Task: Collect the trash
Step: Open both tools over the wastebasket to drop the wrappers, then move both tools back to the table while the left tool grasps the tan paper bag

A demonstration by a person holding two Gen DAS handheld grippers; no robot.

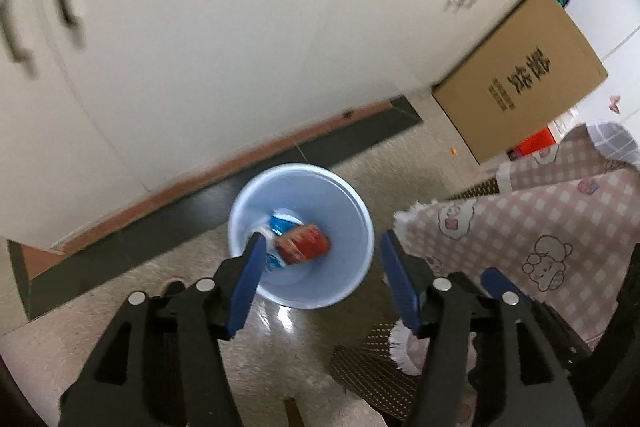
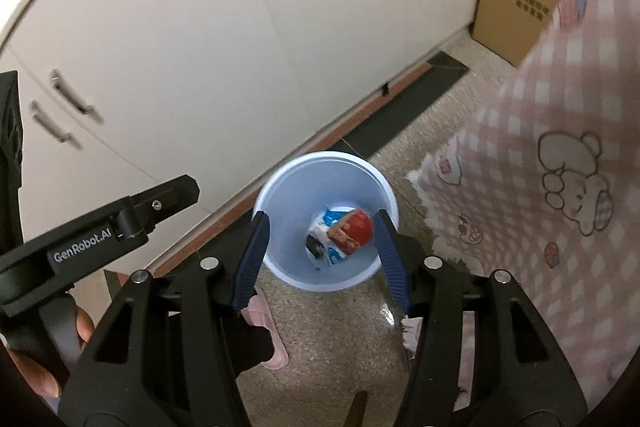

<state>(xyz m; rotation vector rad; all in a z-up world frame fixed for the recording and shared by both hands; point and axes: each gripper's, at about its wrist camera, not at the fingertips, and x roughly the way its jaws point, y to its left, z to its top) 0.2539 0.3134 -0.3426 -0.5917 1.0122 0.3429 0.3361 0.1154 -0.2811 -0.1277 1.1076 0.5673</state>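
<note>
Speckled floor by white cabinets | left gripper spread wide, empty, above pale blue bin | right gripper spread wide, empty | red can inside bin

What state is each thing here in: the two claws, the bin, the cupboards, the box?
Left gripper: open, holding nothing, above the bin.
Right gripper: open, holding nothing, above the bin.
Bin: upright on the floor, no lid, trash at the bottom.
Red wrapper: lying inside the bin on blue-and-white packaging.
Cupboard doors: shut.
Cardboard box: closed, standing by the cupboard.
Tablecloth: hanging down beside the bin.
</note>
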